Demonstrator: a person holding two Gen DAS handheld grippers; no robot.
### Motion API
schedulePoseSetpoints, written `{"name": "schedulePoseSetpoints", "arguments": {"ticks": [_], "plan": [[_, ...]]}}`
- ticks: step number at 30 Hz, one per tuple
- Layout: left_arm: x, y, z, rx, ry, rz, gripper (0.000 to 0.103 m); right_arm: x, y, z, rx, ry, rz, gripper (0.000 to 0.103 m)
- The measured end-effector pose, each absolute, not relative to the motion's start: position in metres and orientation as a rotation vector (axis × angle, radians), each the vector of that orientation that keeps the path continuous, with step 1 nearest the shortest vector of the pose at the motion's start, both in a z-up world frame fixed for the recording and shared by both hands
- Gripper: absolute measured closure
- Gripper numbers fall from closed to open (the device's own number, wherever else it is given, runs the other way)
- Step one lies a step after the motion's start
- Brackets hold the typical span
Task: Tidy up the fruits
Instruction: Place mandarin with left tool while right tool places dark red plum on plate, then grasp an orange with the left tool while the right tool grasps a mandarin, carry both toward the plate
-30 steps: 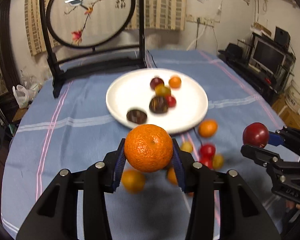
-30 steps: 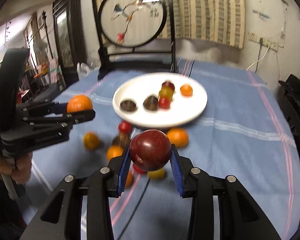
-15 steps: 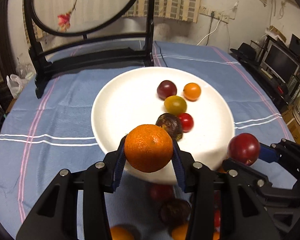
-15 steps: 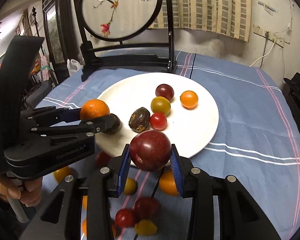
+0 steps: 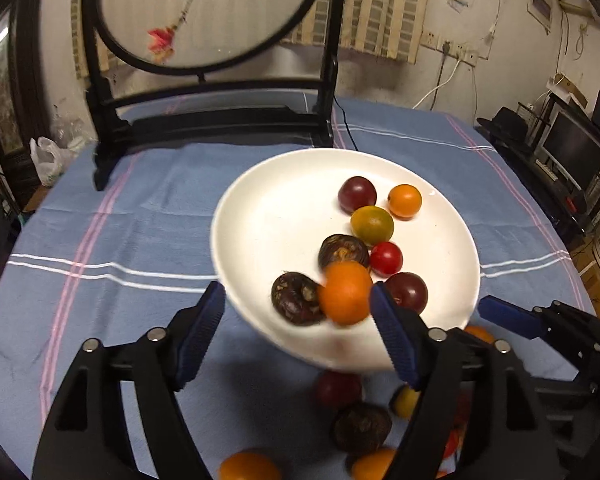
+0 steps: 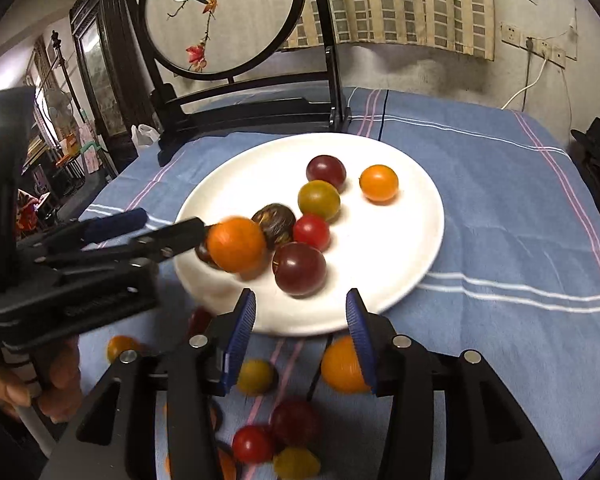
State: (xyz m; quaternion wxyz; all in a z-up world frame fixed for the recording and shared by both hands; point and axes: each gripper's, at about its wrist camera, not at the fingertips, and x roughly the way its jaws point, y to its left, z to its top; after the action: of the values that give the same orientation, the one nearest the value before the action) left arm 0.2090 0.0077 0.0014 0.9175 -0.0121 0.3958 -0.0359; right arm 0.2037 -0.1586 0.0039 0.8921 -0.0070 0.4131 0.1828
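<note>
A white plate point(image 5: 260, 216) point(image 6: 412, 240) on the blue cloth holds several small fruits. My left gripper point(image 5: 298, 334) is open at the plate's near rim; the orange point(image 5: 345, 293) point(image 6: 236, 245) lies free on the plate, blurred, beside a dark brown fruit point(image 5: 296, 298). My right gripper point(image 6: 301, 338) is open at the plate's near edge; the dark red plum point(image 6: 300, 269) point(image 5: 407, 293) rests on the plate just beyond its fingers. Several loose fruits lie on the cloth below both grippers, among them an orange one point(image 6: 342, 366) and a dark one point(image 5: 361, 427).
A black wooden stand with a round embroidered screen point(image 5: 204, 12) point(image 6: 224, 12) rises behind the plate. The blue striped tablecloth point(image 5: 100, 232) covers the table. A monitor and clutter point(image 5: 572, 152) stand off the table's right side. A hand point(image 6: 56, 384) holds the left gripper's handle.
Both grippers have opened. The orange has dropped from the left gripper onto the plate, and the dark red plum has left the right gripper and lies on the plate. Both grippers moved slightly nearer.
</note>
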Motion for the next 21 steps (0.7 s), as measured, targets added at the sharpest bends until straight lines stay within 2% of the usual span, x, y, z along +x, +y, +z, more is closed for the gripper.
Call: {"name": "schedulePoseSetpoints", "arguments": {"ticks": [2,11,14,16,21], "plan": [[0.195,0.012,0.003,-0.017,0.798,-0.061,0.025,0.193,-0.164,0.006,-0.015,0.851,0.370,0.049],[0.146,0.023,-0.010,0.054,0.770,0.020,0.020,0.140,-0.175,0.005,-0.018,0.871,0.395,0.046],[0.133,0.028,-0.015,0.081,0.756,0.044,0.016,0.117,-0.171,0.004,-0.031,0.883,0.417,0.045],[0.128,0.033,-0.017,0.085,0.755,0.054,0.015,0.104,-0.167,0.002,-0.042,0.888,0.422,0.041],[0.120,0.048,-0.021,0.041,0.741,0.037,0.015,0.079,-0.151,-0.008,-0.071,0.929,0.452,0.041]]}}
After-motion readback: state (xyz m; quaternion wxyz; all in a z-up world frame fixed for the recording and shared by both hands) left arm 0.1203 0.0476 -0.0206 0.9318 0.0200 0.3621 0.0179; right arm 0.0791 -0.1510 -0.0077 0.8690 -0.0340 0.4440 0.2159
